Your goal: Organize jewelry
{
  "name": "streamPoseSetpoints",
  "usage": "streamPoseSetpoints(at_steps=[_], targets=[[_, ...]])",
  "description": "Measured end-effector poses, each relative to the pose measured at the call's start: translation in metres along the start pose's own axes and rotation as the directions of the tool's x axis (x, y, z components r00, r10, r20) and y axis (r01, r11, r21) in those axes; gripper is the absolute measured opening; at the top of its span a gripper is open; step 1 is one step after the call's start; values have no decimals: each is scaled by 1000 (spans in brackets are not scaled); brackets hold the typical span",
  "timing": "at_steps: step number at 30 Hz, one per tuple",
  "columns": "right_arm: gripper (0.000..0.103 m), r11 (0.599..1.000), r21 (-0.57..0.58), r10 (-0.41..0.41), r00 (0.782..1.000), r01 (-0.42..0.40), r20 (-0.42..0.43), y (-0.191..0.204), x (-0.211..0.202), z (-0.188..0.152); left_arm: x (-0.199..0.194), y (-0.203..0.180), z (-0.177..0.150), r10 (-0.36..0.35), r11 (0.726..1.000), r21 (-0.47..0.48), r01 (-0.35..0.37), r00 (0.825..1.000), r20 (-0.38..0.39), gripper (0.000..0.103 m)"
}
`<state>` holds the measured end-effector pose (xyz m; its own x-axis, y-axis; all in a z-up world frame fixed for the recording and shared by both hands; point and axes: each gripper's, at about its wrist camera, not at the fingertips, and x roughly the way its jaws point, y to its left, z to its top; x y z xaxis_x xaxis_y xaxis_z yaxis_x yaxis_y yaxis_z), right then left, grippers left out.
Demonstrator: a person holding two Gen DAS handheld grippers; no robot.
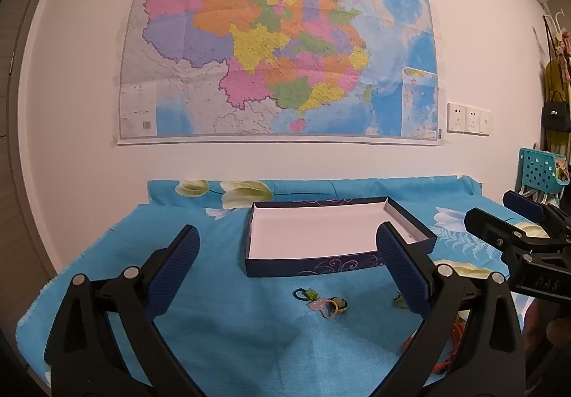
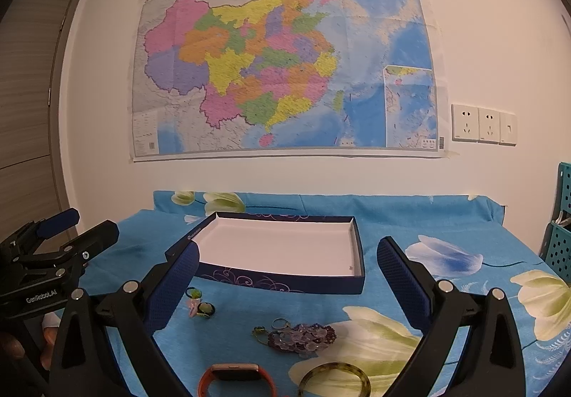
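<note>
A shallow dark-blue box with a white inside lies open and bare on the blue floral cloth. In front of it lie small rings, a purple bead bracelet, an orange band and a greenish bangle. My left gripper hovers open above the rings, nothing between its fingers. My right gripper is open too, above the bracelet and bangle. Each gripper shows at the edge of the other's view, the right gripper and the left gripper.
The cloth-covered table stands against a white wall with a large map. Teal perforated baskets stand at the right edge. Wall sockets are to the right of the map, a door at the left.
</note>
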<state>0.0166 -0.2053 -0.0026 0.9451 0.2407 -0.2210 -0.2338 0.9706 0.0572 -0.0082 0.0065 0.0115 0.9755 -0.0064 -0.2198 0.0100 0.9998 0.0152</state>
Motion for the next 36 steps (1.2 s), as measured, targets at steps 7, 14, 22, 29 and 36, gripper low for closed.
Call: streamPoseSetpoints(at_steps=[7, 14, 22, 29, 36], targets=[[97, 1000, 2, -11, 999, 11, -36, -14, 2, -1, 10, -8, -3, -76, 997, 15, 77, 996, -49, 97], [97, 998, 7, -60, 981, 62, -183, -47, 6, -19, 36, -32, -22, -228, 967, 63, 246, 951, -209, 97], [81, 1000, 16, 6, 918, 1, -395, -69, 15, -49, 54, -65, -53, -361, 901, 95, 424, 853, -377, 94], [49, 998, 5, 61, 866, -67, -496, -66, 27, -61, 60, -75, -71, -398, 869, 72, 489, 778, -486, 78], [28, 994, 9, 97, 814, -112, -573, -64, 42, -68, 62, -75, -78, -448, 841, 2, 541, 698, -559, 50]])
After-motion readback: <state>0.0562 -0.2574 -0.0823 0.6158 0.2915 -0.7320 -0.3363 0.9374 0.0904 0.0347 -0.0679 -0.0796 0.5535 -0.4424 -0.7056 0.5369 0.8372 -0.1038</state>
